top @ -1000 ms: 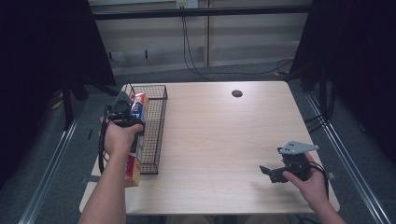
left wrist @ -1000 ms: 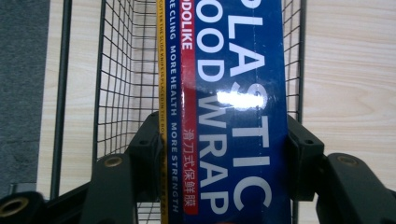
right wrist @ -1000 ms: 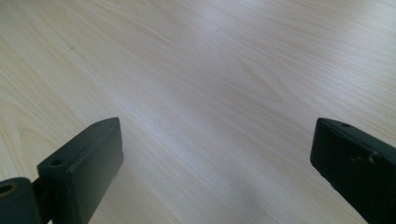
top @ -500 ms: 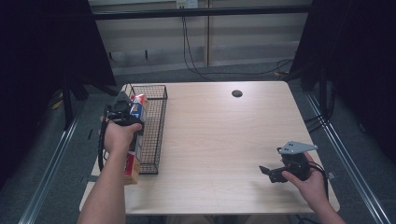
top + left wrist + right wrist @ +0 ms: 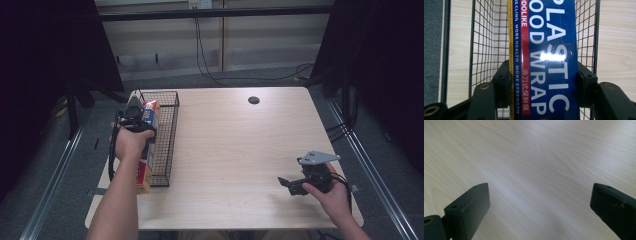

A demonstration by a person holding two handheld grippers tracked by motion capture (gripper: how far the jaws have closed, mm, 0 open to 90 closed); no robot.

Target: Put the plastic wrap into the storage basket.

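My left gripper (image 5: 544, 82) has its fingers (image 5: 501, 82) clamped on either side of a long blue box of plastic food wrap (image 5: 549, 57), one jaw pressed against each long edge. From above I see that gripper (image 5: 135, 117) holding the box (image 5: 149, 117) over the wire basket (image 5: 167, 145), which sits at the left edge of the wooden table (image 5: 240, 145); I cannot tell whether the box touches the basket floor. My right gripper (image 5: 539, 202) has its fingers (image 5: 469, 207) spread wide with nothing between them, just bare wood below. In the high view it (image 5: 292, 184) rests low near the table's front right corner, well apart from the basket.
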